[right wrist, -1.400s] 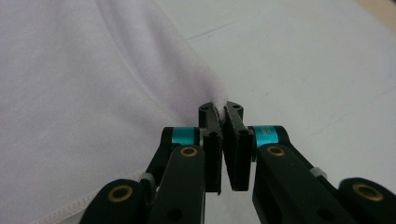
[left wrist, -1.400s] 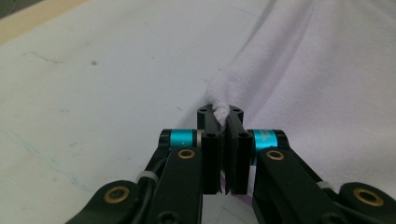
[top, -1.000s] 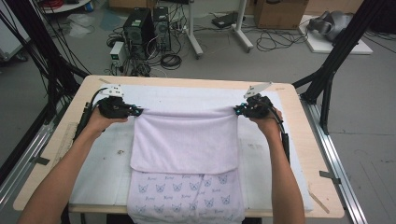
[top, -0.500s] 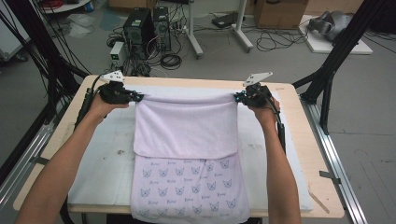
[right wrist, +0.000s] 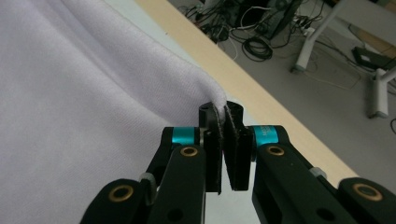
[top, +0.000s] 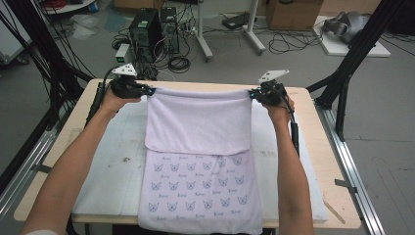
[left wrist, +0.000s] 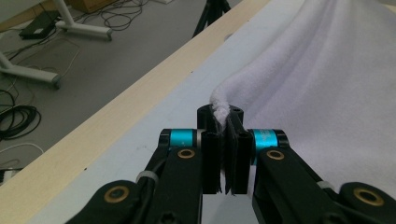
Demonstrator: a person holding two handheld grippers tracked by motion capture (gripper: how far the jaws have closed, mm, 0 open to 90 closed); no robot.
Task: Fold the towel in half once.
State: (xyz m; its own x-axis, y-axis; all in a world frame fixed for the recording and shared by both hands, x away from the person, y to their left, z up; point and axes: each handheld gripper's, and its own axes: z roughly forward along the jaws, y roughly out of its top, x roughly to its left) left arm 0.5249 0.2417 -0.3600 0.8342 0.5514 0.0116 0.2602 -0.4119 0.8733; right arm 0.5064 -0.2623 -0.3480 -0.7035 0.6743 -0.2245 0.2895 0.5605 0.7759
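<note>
Over the tabletop (top: 58, 161) my left gripper (top: 147, 91) and right gripper (top: 254, 93) are each clamped tight on a far corner of the towel (top: 198, 122), stretched between them above its butterfly-printed half, and uneven pulling could tear a corner free.

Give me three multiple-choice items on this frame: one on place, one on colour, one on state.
1. Where do the two grippers hold the towel?
A. at its two far corners
B. at the near edge hanging over the table
C. at its middle

2. What colour is the butterfly print on the towel's lower part?
A. red
B. blue
C. green

3. How do the left gripper's jaws stand?
A. wide open
B. shut on nothing
C. shut on the towel

Answers: 1 A, the left gripper and the right gripper pinch the corners at the far side of the table. 2 B, the small motifs are blue on pale lilac. 3 C, cloth is pinched between the jaws in the left gripper view.
</note>
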